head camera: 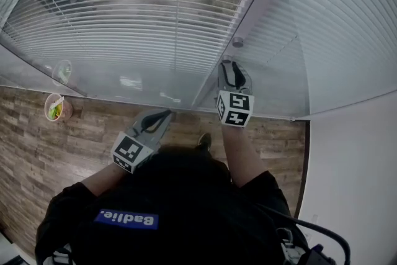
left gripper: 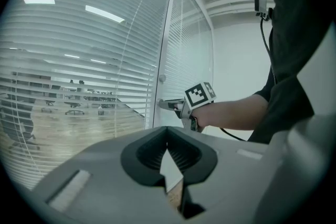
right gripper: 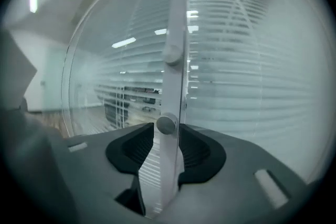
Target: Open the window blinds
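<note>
**A:** First entry, far left?
**B:** One round paper cup [head camera: 57,107] with coloured contents. It stands on the brown wood-plank floor [head camera: 37,158], at the foot of the glass.

**A:** Next?
**B:** The left gripper [head camera: 162,116]: grey moulded plastic, black ribbed pads, a black-and-white marker cube at the rear. It is held low, short of the glass. Its jaws are pressed together at the tips, with nothing between them.

**A:** And the task's thing?
**B:** White horizontal-slat window blinds [head camera: 124,15], thin and smooth, set behind clear glass panes [head camera: 124,80]. They fill both sides of a pale upright frame post [right gripper: 176,18]. In the left pane the room beyond shows through the slats. In the right pane the slats read as near-solid white.

**A:** Fittings on the post?
**B:** Two small round grey metal knobs, one above the other. Nothing touches the upper knob [right gripper: 171,54]. The lower knob [right gripper: 166,124] sits between the jaws of the right gripper [head camera: 234,66]. This gripper has the same build as the left and is raised to the post on a bare forearm. Its jaws are drawn in on the lower knob, one pad at each edge.

**A:** Anything in the way?
**B:** The glass stands between both grippers and the slats.

**A:** Far right?
**B:** A plain, smooth white wall [head camera: 353,183] that meets the right pane.
</note>
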Demonstrator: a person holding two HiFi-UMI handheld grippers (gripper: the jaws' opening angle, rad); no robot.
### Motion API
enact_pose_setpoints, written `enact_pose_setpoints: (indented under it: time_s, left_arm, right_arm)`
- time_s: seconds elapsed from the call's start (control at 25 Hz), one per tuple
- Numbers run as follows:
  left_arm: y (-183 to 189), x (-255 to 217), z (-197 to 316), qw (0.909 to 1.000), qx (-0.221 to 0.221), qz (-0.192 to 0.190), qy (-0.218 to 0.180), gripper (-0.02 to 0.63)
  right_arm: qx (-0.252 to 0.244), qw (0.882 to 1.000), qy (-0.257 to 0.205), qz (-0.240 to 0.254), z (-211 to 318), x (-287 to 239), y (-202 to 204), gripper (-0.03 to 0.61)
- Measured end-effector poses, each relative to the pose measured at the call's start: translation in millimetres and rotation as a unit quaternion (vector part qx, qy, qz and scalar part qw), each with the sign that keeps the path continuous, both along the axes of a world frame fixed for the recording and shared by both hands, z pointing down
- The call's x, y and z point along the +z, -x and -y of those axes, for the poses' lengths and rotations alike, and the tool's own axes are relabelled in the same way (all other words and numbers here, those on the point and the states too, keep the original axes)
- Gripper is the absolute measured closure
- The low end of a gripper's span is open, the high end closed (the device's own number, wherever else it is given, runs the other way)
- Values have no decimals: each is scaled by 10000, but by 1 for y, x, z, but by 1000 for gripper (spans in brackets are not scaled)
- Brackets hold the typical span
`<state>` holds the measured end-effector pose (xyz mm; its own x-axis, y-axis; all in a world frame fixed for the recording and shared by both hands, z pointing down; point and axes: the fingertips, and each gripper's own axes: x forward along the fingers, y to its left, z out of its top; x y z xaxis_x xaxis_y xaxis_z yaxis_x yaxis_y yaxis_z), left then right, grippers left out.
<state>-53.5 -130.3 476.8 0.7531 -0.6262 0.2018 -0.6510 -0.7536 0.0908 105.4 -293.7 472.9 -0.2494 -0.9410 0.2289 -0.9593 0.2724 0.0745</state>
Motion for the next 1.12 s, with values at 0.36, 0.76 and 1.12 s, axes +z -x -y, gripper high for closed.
enact_pose_setpoints:
  time_s: [0.36, 0.76, 1.12]
  left_arm:
    - [0, -2, -3, 10000, 6, 22, -46, 614]
    - [6, -2, -6, 10000, -23, -51, -22, 614]
    - [7, -2, -7, 10000, 9, -74, -8, 614]
  right_arm:
    - [303, 9877, 147, 1524, 4, -4, 0, 421]
    - [500, 9980, 101, 381, 10, -6, 0, 453]
    - [270, 9867, -124, -1595, 8, -4, 7, 453]
